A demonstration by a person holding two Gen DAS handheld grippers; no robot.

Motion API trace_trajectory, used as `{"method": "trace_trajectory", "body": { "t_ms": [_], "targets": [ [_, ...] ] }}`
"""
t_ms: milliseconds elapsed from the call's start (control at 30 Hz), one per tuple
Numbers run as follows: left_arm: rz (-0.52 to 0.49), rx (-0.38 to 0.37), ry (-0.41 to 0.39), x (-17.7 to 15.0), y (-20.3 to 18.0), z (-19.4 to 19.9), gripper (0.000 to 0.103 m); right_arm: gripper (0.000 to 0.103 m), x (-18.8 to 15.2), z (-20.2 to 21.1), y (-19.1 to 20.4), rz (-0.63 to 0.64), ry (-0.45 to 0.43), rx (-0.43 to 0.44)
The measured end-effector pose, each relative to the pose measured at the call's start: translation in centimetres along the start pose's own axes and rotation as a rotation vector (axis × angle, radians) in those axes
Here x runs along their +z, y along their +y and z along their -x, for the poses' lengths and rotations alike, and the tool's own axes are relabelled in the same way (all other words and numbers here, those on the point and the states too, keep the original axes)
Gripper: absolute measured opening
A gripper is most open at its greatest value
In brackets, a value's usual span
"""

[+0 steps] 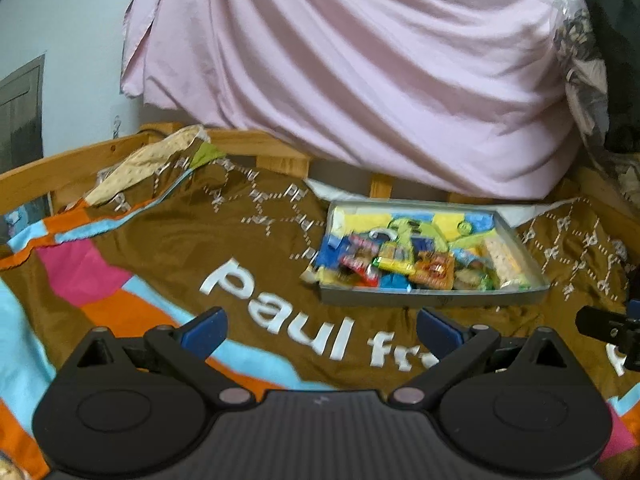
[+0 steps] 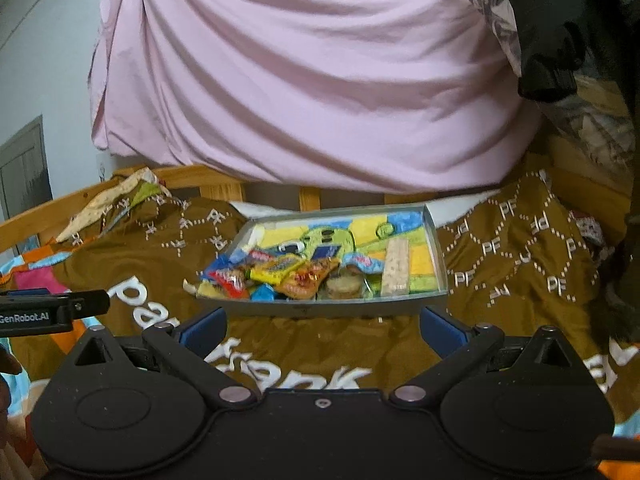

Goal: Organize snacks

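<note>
A shallow grey tray (image 1: 432, 298) (image 2: 332, 309) with a colourful cartoon lining lies on a brown bedspread. Several snack packets are piled at its near end: a yellow bar (image 1: 394, 266) (image 2: 276, 270), an orange packet (image 1: 434, 270) (image 2: 304, 280), red and blue wrappers (image 2: 230, 278), round biscuits (image 2: 340, 288) and a long pale cracker pack (image 2: 396, 266) (image 1: 502, 258). My left gripper (image 1: 322, 330) is open and empty, short of the tray and to its left. My right gripper (image 2: 322, 330) is open and empty, just in front of the tray's near wall.
The brown bedspread (image 1: 168, 236) with white lettering covers the bed. A wooden rail (image 1: 64, 168) runs behind it. A pink sheet (image 1: 360, 72) hangs over the back. Dark clothing (image 2: 560, 32) hangs at the right. The other gripper's tip shows at each view's edge (image 2: 52, 308).
</note>
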State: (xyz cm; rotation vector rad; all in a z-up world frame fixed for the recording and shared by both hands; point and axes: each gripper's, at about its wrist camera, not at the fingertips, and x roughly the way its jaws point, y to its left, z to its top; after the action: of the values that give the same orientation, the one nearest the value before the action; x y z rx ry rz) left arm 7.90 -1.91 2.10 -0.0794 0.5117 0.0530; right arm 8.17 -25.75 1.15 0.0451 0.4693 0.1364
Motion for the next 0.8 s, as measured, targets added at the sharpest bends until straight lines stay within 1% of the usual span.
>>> {"method": "trace_trajectory", "body": {
  "t_ms": [100,200,367,567,667,800],
  "targets": [
    [-0.002,0.024,0.046,-0.6,0.1,-0.1,0.103,0.102,-0.7,0.0,0.2,0.001,0.038,-0.009],
    [0.003,0.033,0.066,-1.1,0.3,0.1,0.103,0.102,-1.2,0.0,0.6,0.004,0.061,-0.008],
    [0.008,0.038,0.087,-1.5,0.5,0.3,0.103,0.102,-1.5,0.1,1.0,0.014,0.077,-0.006],
    [-0.007,0.049,0.141,-2.0,0.6,-0.1,0.103,0.102,-1.6,-0.2,1.2,0.024,0.095,-0.018],
    [-0.011,0.046,0.157,-2.2,0.6,-0.2,0.103,0.102,-1.6,-0.3,1.3,0.024,0.102,-0.020],
    [-0.021,0.044,0.156,-2.3,0.4,-0.2,0.103,0.102,-1.7,-0.6,1.3,0.027,0.115,-0.021]
  ]
}}
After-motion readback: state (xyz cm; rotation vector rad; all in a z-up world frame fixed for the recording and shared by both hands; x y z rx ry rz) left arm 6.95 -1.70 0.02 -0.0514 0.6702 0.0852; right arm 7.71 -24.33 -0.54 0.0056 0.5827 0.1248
